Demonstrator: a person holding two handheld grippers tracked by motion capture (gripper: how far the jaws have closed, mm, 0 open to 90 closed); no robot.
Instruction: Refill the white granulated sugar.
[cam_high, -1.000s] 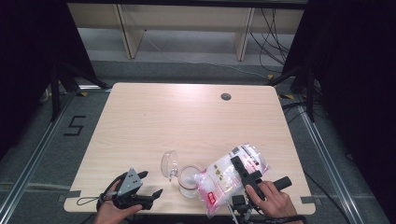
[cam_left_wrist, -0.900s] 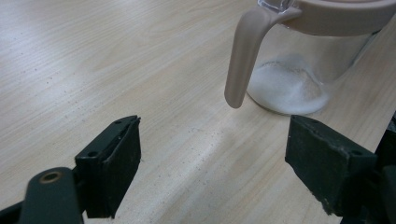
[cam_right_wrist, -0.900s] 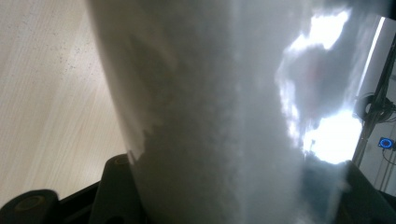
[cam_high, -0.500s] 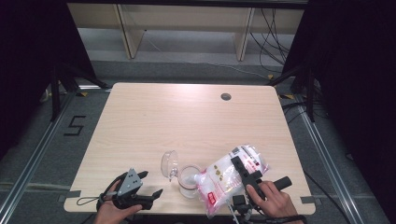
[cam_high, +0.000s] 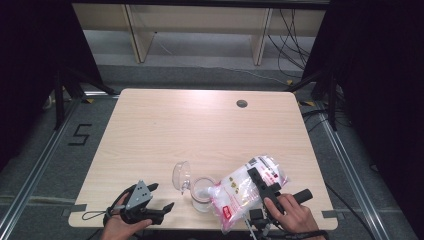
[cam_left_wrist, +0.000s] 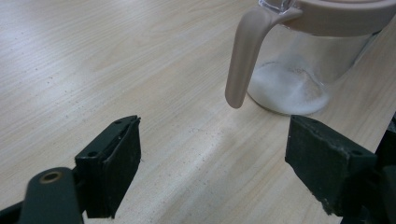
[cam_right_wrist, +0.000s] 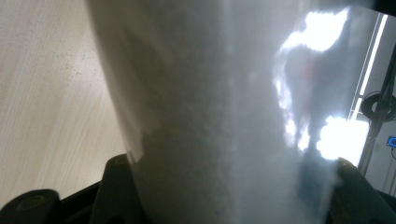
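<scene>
Pouring is barely begun: right tool (cam_high: 257, 182) clamps the tilted powder bag (cam_high: 240, 192) over the glass jar (cam_high: 202, 194), left tool (cam_high: 157, 197) gapes empty.

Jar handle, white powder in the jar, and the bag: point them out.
jar handle (cam_left_wrist: 240, 56), left gripper view, mid curve.
white powder (cam_left_wrist: 287, 88), left gripper view, heap at jar bottom.
bag (cam_high: 240, 187), high view, printed front.

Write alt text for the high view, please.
The right gripper holds a clear bag of white powder tilted over a glass jar on a wooden table. The left gripper rests open nearby.
</scene>
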